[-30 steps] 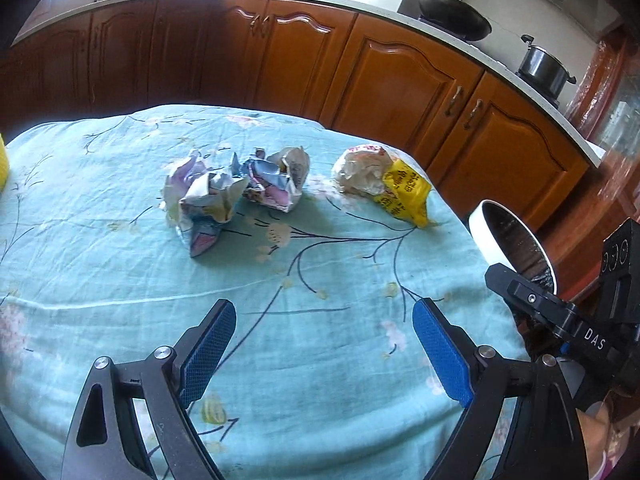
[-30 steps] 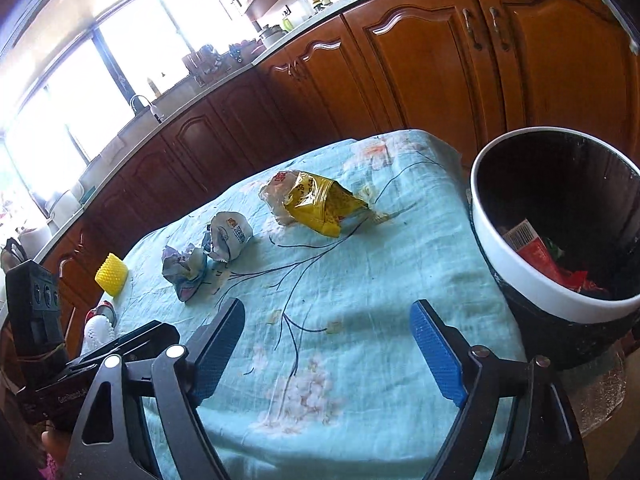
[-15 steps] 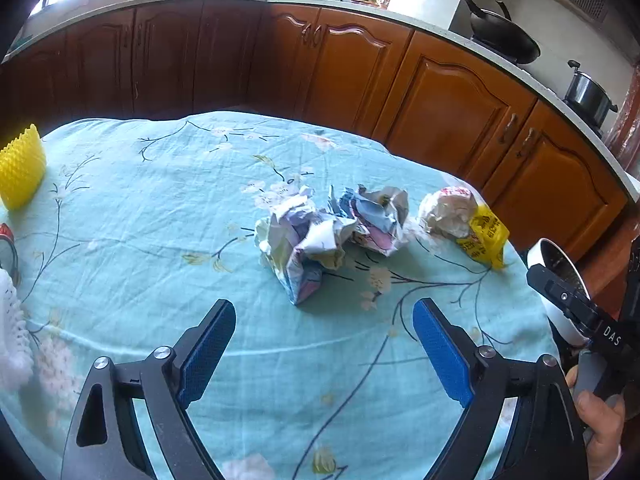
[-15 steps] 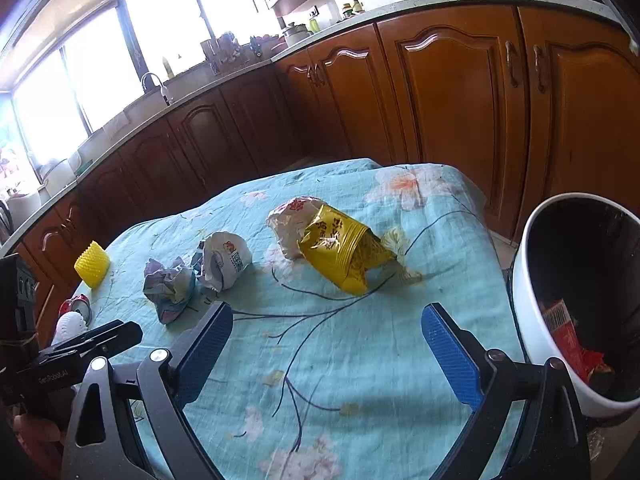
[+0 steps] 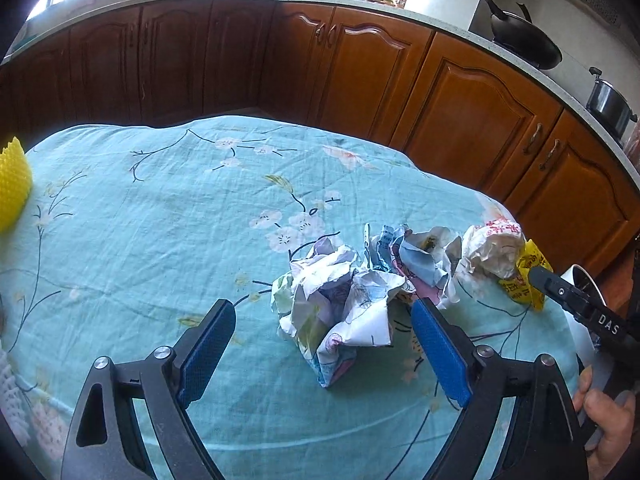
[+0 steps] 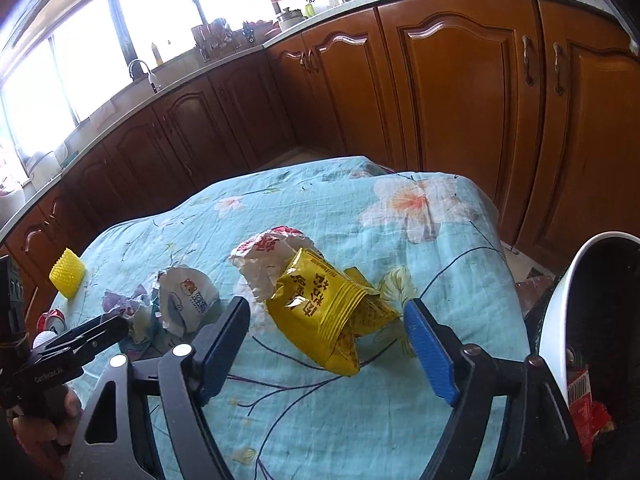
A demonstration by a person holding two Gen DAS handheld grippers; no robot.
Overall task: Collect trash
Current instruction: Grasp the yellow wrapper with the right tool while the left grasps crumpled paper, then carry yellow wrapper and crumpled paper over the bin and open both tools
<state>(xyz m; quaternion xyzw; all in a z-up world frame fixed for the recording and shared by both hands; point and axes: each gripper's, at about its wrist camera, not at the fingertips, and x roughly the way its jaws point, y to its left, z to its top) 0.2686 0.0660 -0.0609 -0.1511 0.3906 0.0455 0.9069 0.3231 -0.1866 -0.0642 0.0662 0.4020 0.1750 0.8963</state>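
A crumpled paper ball [image 5: 340,304] lies on the teal flowered tablecloth [image 5: 140,240], between the blue pads of my left gripper [image 5: 324,344]. Its jaws are closing and neither pad presses on the paper. A second paper ball [image 5: 412,256] and a white wrapper [image 5: 492,252] lie just behind. In the right wrist view a yellow snack packet [image 6: 328,312] sits between the pads of my right gripper [image 6: 326,344]. Those jaws are closing too, with a small gap on each side. The white wrapper [image 6: 268,256] touches the packet's far end.
A white-rimmed black bin [image 6: 560,312] stands off the table's right edge with a red wrapper [image 6: 584,400] inside. A yellow ridged object [image 6: 68,276] sits at the far left of the table. Wooden cabinets [image 5: 460,120] run behind. A hand [image 5: 608,416] holds the right gripper.
Both grippers have moved forward over the table. The paper ball now lies between the left pads, the yellow packet between the right pads. The right jaws have narrowed; the bin has slid toward the right edge.
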